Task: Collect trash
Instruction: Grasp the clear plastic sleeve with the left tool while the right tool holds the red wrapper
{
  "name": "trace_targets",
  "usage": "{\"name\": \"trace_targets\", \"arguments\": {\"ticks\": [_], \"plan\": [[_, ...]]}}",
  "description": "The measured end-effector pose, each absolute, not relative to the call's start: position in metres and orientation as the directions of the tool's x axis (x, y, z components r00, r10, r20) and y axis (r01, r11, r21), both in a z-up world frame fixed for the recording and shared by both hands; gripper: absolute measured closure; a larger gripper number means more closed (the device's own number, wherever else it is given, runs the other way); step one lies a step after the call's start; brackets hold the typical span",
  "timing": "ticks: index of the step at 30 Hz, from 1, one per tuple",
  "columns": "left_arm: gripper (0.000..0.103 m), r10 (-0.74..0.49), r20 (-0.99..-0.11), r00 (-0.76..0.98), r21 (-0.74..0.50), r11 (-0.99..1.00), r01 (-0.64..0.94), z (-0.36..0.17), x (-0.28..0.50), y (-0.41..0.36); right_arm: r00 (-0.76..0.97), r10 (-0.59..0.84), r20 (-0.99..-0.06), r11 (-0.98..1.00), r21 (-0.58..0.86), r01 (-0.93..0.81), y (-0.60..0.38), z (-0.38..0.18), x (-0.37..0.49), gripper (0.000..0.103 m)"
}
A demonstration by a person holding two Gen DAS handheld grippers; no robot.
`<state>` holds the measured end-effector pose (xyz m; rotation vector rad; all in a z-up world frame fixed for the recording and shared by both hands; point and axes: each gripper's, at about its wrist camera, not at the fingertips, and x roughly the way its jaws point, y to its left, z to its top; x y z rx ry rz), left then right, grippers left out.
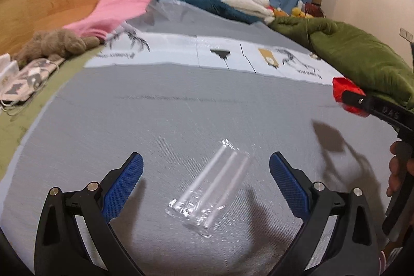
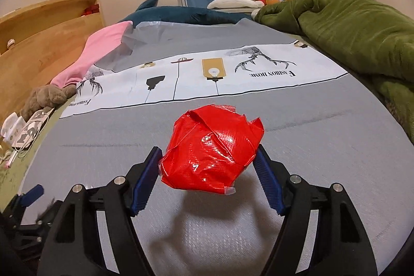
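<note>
Crumpled red plastic wrapper (image 2: 211,149), light and springy, sits clenched in the right tool (image 2: 207,164); the released left tool (image 1: 205,168) straddles a flimsy clear plastic sleeve (image 1: 209,188) mid-bed.

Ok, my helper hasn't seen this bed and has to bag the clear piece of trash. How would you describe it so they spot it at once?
Start at the grey bedspread with the white printed band. Nearer than that band, between the open fingers of the left tool, lies a crumpled clear plastic wrapper, flat on the fabric. It is see-through with pale ridges, unlike the shiny red wad in the right tool.
</note>
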<state>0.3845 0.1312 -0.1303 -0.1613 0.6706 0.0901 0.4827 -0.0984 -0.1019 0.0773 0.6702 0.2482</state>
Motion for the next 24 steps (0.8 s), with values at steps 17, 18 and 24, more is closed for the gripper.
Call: {"name": "trace_targets", "arguments": {"ticks": [17, 18, 24], "plan": [[0.091, -0.042, -0.708, 0.705, -0.105, 0.993, -0.046, -0.148, 0.4, 0.116, 0.745, 0.259, -0.614, 0.966, 0.151, -0.212, -0.106, -0.102, 0.472, 0.032], [0.095, -0.051, -0.707, 0.705, -0.107, 0.994, -0.035, -0.147, 0.4, 0.114, 0.745, 0.261, -0.614, 0.965, 0.151, -0.213, -0.105, -0.102, 0.47, 0.032], [0.098, -0.031, -0.675, 0.737, -0.075, 0.997, -0.027, -0.135, 0.391, 0.108, 0.753, 0.274, -0.598, 0.961, 0.155, -0.227, -0.108, -0.089, 0.458, 0.032]]}}
